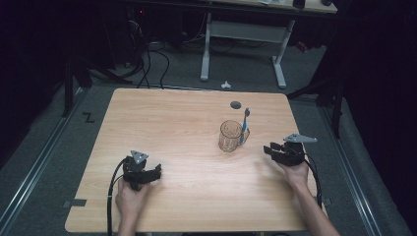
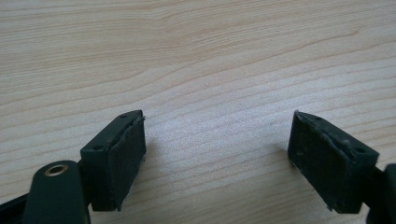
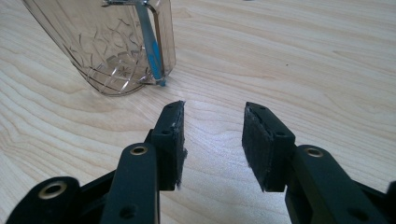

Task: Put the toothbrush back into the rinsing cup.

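A clear ribbed cup with a handle stands right of the table's middle. A blue toothbrush stands upright at its handle side. In the right gripper view the cup is at the upper left, and the toothbrush passes by the handle with its lower end on the wood. My right gripper sits right of the cup and points at it; its jaws are open around bare wood. My left gripper rests near the front left, open wide with nothing between its pads.
The wooden table carries a small dark round spot behind the cup. A strip of tape marks the front left corner. Beyond the far edge stand a white desk frame and cables on the floor.
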Demonstrator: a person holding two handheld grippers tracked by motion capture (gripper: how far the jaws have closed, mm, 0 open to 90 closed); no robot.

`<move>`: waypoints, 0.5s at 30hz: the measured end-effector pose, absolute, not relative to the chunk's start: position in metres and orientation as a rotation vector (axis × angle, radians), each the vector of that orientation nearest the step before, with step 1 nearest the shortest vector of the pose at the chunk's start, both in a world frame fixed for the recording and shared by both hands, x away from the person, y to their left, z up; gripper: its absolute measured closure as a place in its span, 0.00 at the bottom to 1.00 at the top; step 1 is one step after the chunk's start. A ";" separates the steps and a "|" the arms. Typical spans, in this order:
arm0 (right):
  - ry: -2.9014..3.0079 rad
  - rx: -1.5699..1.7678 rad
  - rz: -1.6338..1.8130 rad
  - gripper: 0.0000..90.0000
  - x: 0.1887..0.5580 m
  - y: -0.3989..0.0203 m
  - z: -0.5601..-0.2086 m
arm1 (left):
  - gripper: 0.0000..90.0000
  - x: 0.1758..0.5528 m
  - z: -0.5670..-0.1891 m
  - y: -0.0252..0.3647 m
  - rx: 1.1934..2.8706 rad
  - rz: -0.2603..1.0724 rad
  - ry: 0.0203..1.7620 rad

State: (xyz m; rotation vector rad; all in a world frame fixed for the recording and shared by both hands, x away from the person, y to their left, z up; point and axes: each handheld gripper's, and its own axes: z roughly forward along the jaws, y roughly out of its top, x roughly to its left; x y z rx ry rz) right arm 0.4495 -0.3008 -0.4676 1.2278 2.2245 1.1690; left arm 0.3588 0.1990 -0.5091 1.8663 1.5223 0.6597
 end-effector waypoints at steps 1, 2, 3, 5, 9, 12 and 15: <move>2.226 1.228 1.166 0.66 0.450 -0.300 -0.468 | 0.22 0.359 -0.509 0.199 1.866 0.660 1.522; 2.227 1.231 1.159 0.66 0.450 -0.300 -0.469 | 0.22 0.359 -0.509 0.199 1.866 0.660 1.522; 2.230 1.227 1.155 0.66 0.450 -0.299 -0.470 | 0.22 0.359 -0.509 0.199 1.866 0.660 1.522; 2.238 1.217 1.138 0.66 0.450 -0.298 -0.471 | 0.22 0.359 -0.509 0.199 1.866 0.660 1.522; 2.254 1.202 1.106 0.66 0.451 -0.295 -0.475 | 0.22 0.359 -0.509 0.199 1.866 0.660 1.522; 2.260 1.206 1.100 0.66 0.452 -0.293 -0.478 | 0.22 0.359 -0.509 0.199 1.866 0.659 1.522; 2.256 1.213 1.097 0.66 0.451 -0.293 -0.485 | 0.22 0.359 -0.509 0.199 1.866 0.660 1.522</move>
